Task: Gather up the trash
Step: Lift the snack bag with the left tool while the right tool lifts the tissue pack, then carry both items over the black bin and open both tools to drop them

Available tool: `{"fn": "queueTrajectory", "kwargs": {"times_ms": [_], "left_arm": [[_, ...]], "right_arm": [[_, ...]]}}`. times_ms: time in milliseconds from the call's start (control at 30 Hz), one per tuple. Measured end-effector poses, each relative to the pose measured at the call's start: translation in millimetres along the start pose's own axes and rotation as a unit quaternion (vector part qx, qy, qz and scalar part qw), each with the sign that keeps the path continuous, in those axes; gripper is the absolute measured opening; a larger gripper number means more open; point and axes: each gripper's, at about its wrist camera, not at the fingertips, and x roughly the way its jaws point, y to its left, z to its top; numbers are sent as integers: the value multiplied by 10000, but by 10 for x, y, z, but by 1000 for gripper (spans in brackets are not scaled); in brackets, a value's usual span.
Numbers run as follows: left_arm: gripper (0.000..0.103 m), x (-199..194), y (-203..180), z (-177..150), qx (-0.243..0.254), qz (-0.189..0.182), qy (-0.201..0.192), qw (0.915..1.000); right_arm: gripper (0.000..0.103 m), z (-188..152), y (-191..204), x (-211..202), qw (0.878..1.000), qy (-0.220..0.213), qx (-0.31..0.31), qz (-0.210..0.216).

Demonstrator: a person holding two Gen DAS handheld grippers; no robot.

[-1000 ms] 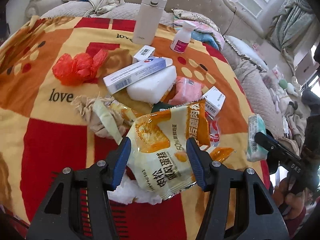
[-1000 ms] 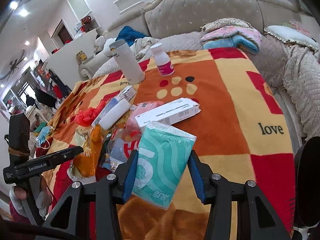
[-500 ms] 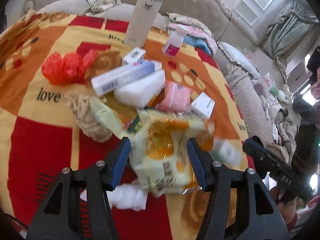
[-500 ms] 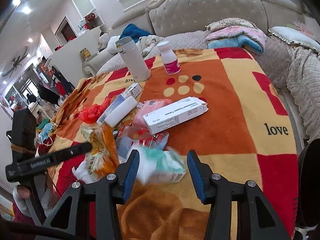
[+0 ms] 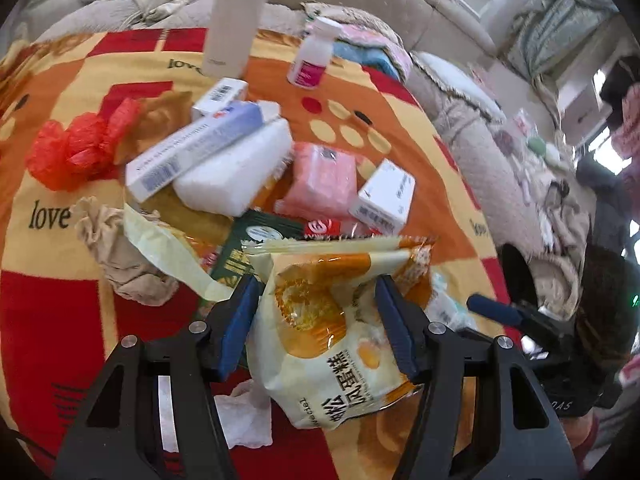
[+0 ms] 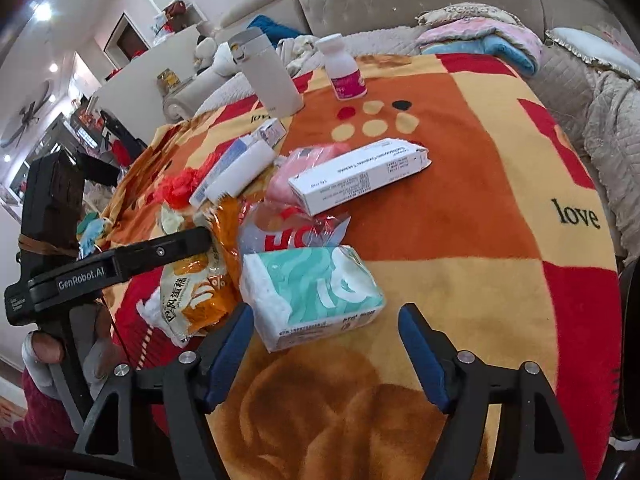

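My left gripper is shut on a yellow-orange snack bag and holds it over the trash pile; the bag also shows in the right wrist view. My right gripper is open, and a teal tissue pack lies on the blanket just ahead of its fingers. The pile holds a red plastic bag, a crumpled beige paper, a white tissue wad, a clear wrapper, a pink packet and several white boxes.
A patterned blanket covers the surface. A tall white flask and a small white bottle stand at the far side. A long white box lies mid-blanket. A sofa with folded cloths is behind.
My right gripper let go of the teal tissue pack, which now lies on the blanket, and its jaws opened wider. My left gripper moved forward and right with the snack bag.
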Motion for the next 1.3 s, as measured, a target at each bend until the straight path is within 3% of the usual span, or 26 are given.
{"fn": "queueTrajectory", "kwargs": {"times_ms": [33, 67, 167, 267, 467, 567, 600, 667, 733, 900, 967, 1133, 1300], "left_arm": [[51, 12, -27, -14, 84, 35, 16, 10000], [31, 10, -39, -26, 128, 53, 9, 9999], [17, -56, 15, -19, 46, 21, -99, 9999], [10, -207, 108, 17, -38, -10, -262, 9996], [10, -337, 185, 64, -11, 110, -371, 9992], [12, -270, 207, 55, -113, -2, -318, 9994], [15, -244, 197, 54, -115, -42, -285, 9995], [37, -165, 188, 47, -207, -133, -204, 9995], [44, -85, 187, 36, -405, -243, -161, 9988], [43, 99, -10, 18, -290, -264, 15, 9992], [23, 71, -92, 14, -158, -95, -85, 9998], [21, -202, -231, 103, 24, -195, -425, 9989], [21, -309, -541, 258, 273, -457, -519, 9972]], "right_arm": [[77, -3, 5, 29, 10000, 3, -48, -49], [77, -3, 7, 51, 9999, 10, -77, -72], [77, 11, -13, 143, 9998, 70, -68, -159], [78, 51, -77, 268, 9999, 148, 88, 15], [79, 109, -97, 425, 9996, 158, 201, 88], [72, 134, -80, 418, 9998, -2, 170, 54], [71, 128, -79, 382, 9998, -99, 156, 56], [71, 113, -80, 306, 9997, -205, 92, -10], [71, 96, -100, 224, 9996, -262, 42, -90], [71, 48, -251, 115, 9994, -269, 176, -152], [71, 37, -280, 92, 9992, -276, 175, -221], [71, 31, -471, -190, 9972, -560, 267, -406], [71, 29, -780, -521, 9936, -810, 477, -627]]}}
